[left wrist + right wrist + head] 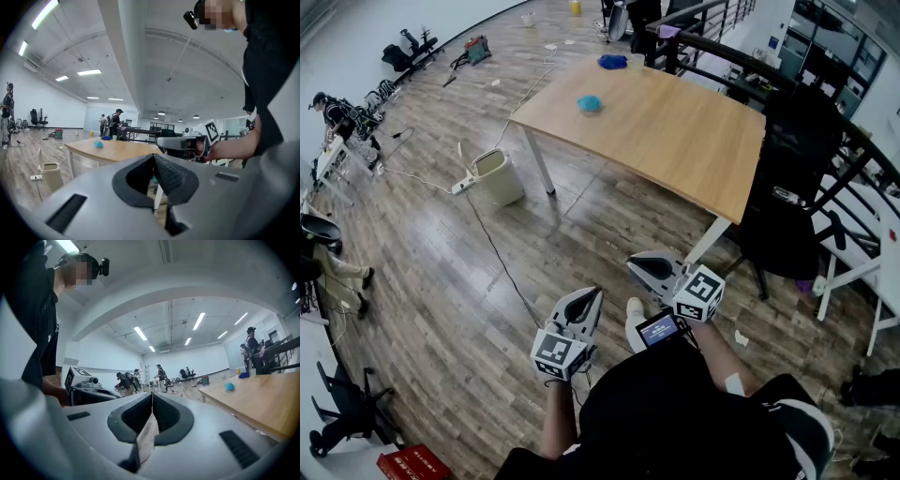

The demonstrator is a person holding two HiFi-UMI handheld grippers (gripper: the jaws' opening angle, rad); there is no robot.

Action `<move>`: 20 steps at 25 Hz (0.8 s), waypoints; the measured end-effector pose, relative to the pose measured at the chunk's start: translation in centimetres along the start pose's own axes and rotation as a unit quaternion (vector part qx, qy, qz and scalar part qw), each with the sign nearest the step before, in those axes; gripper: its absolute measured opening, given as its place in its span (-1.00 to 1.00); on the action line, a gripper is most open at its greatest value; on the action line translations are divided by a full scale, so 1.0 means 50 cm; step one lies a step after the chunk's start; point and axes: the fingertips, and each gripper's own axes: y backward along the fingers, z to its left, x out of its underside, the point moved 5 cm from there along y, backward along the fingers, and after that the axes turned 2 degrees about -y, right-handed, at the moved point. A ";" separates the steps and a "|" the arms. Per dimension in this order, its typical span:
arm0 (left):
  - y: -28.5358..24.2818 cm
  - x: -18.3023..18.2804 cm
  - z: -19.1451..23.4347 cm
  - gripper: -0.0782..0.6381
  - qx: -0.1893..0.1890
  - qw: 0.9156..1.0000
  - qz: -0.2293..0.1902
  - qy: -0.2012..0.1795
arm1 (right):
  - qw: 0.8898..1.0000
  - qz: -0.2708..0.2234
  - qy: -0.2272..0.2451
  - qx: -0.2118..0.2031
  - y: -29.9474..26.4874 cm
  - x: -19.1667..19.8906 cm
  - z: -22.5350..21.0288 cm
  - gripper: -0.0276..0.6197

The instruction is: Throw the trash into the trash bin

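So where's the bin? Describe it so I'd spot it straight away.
Find the wooden table in the middle of the room. On the floor beside its leftmost leg in the head view stands the bin, the only cream, open-topped tub there.

Bright ceiling strip lights (199,320); heavy fisheye warp, dark corners.

Bare floor (441,281) leads to the trash bin (504,187); a table (675,131) stands beside it.
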 end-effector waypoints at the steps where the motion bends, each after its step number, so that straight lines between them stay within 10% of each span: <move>1: -0.025 -0.010 0.024 -0.77 -0.002 1.000 0.002 -0.002 | 1.000 -0.002 -0.001 -0.001 -0.018 -0.009 -0.032 -0.92; 9: -0.220 -0.133 0.211 -0.77 -0.016 0.999 0.000 -0.042 | 0.999 -0.035 -0.003 -0.030 -0.149 -0.111 -0.268 -0.92; 20: -0.405 -0.142 0.349 -0.77 -0.018 0.999 0.035 0.000 | 0.998 -0.030 -0.056 -0.012 -0.213 -0.101 -0.511 -0.92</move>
